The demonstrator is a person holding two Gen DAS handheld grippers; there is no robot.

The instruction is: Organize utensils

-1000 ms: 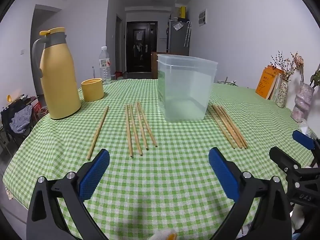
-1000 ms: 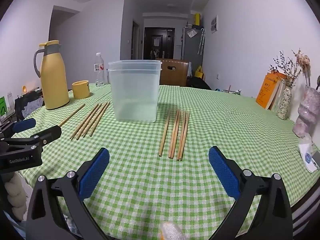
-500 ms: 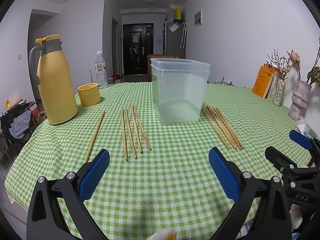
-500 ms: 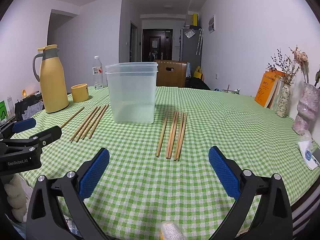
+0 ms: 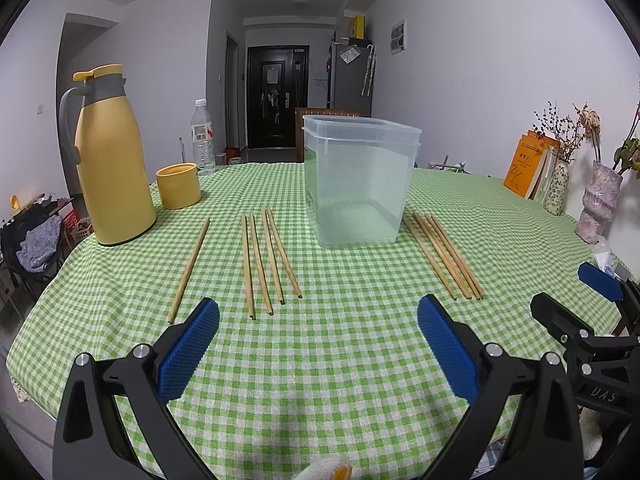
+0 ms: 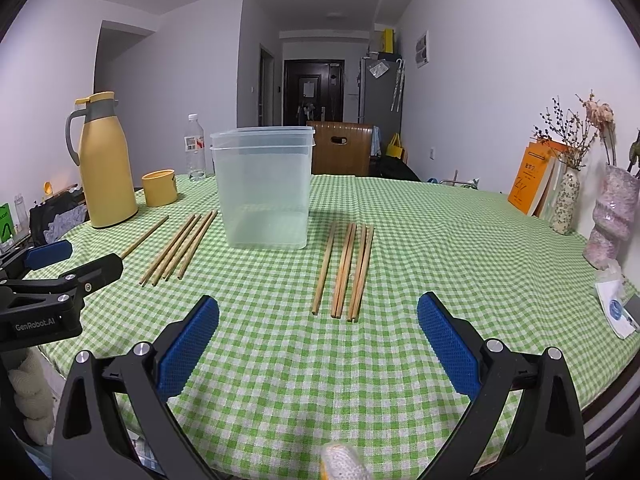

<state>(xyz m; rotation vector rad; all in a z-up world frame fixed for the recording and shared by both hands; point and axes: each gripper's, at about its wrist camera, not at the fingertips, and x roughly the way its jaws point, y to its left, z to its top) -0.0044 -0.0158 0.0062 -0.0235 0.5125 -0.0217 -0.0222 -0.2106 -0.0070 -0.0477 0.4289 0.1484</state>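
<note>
Since a second ago no chopstick has been moved: both the left gripper [image 5: 318,354] and right gripper [image 6: 318,352] are held wide open and empty, chopsticks [image 6: 344,270] are left flat on the desk [image 6: 440,248] flanking the empty container [image 6: 264,192], so sorting is judged unstarted.

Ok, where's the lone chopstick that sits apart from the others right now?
In the left wrist view the single chopstick lies on the tablecloth left of centre, between the yellow thermos and the group of four chopsticks.

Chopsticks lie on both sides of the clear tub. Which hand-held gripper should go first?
Either; right hand-held gripper is slightly better: open, with the right chopsticks directly ahead beside the tub.
</note>
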